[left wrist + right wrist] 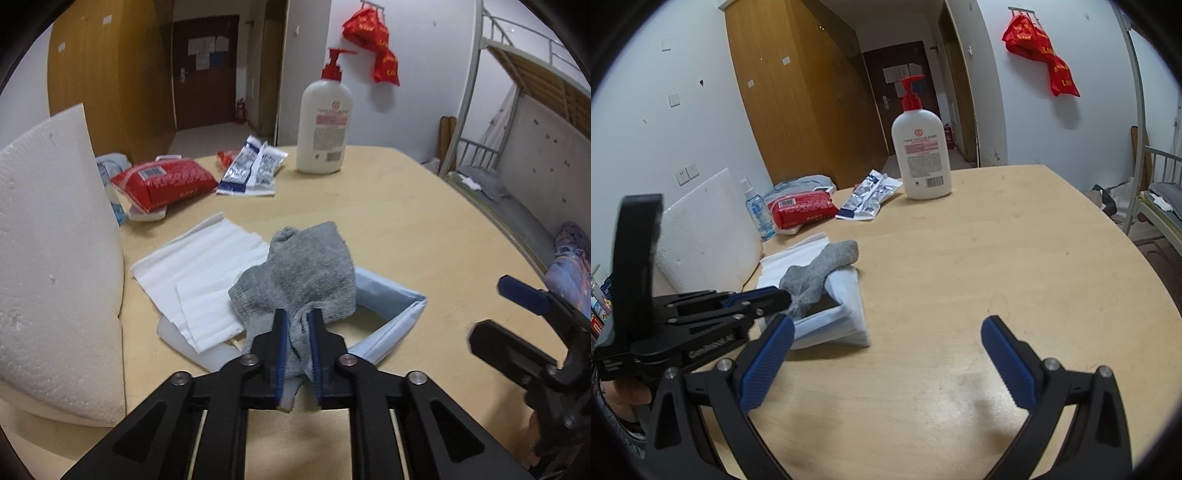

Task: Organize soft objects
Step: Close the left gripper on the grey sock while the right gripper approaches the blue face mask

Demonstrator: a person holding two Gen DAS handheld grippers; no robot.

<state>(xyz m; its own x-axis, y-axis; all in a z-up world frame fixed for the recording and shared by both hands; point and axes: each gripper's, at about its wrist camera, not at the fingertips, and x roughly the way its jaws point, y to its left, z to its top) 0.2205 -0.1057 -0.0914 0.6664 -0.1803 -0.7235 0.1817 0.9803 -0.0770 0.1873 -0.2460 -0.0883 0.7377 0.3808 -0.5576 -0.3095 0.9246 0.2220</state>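
Note:
A grey sock (299, 273) lies bunched over a sheet of white tissue (207, 273) and a folded light-blue cloth (391, 306) on the wooden table (424, 221). My left gripper (297, 321) has its blue pads close together, with the sock's near end pinched between them. From the right wrist view, the same sock (816, 273) drapes over the blue cloth (846, 306), and the left gripper (785, 297) meets it from the left. My right gripper (890, 325) hangs wide open over bare table, right of the pile, with nothing between its fingers.
A white foam slab (55, 258) leans along the table's left side. Behind the pile are a red pack (166, 182), blue-and-white sachets (251, 170) and a tall pump bottle (323, 122). A metal bunk bed (480, 177) stands beyond the right edge.

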